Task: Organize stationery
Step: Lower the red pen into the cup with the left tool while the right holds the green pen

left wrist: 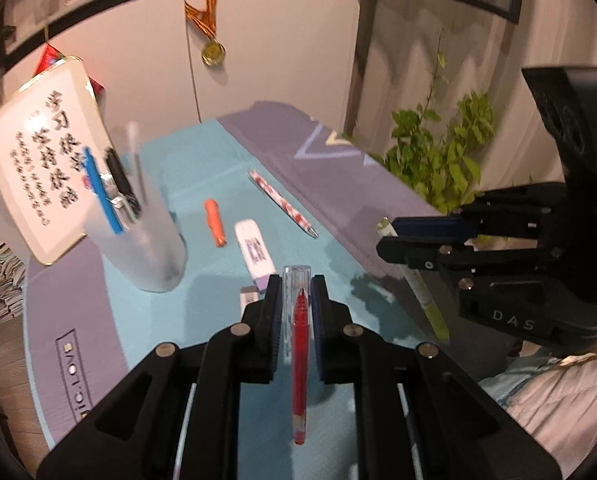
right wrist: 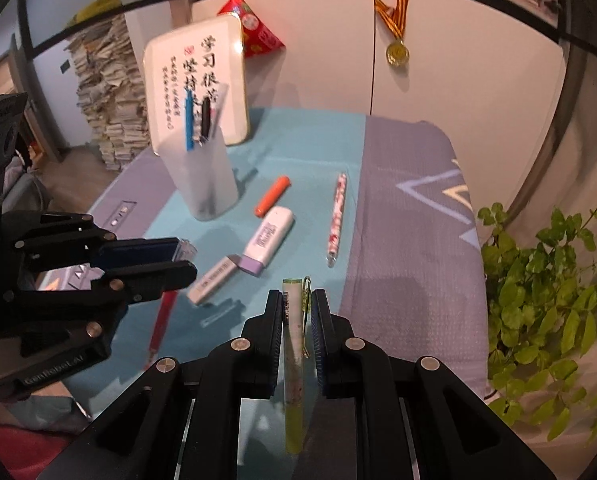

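Observation:
My left gripper (left wrist: 297, 286) is shut on a red pen (left wrist: 299, 360) with a clear cap, held above the teal mat (left wrist: 202, 160). Over the mat's right side, my right gripper (right wrist: 296, 300) is shut on a yellow-green pen (right wrist: 293, 360) with a wire clip. Each gripper shows in the other's view: the right gripper (left wrist: 382, 236) with the yellow-green pen (left wrist: 428, 300), and the left gripper (right wrist: 186, 258) with the red pen (right wrist: 163, 320). A frosted pen cup (left wrist: 146, 240) (right wrist: 202, 176) holds a blue and a black pen. On the mat lie an orange marker (left wrist: 215, 222) (right wrist: 272, 196), a white-and-purple correction tape (left wrist: 254, 254) (right wrist: 268, 238), a patterned pen (left wrist: 282, 202) (right wrist: 337, 218) and a grey eraser (right wrist: 214, 278).
A white sign with black writing (left wrist: 34, 148) (right wrist: 194, 76) stands behind the cup. A leafy plant (left wrist: 438, 156) (right wrist: 546, 300) grows off the mat's right edge. A medal (left wrist: 213, 52) (right wrist: 397, 53) hangs on the back wall, and a paper stack (right wrist: 110, 96) rises at the left.

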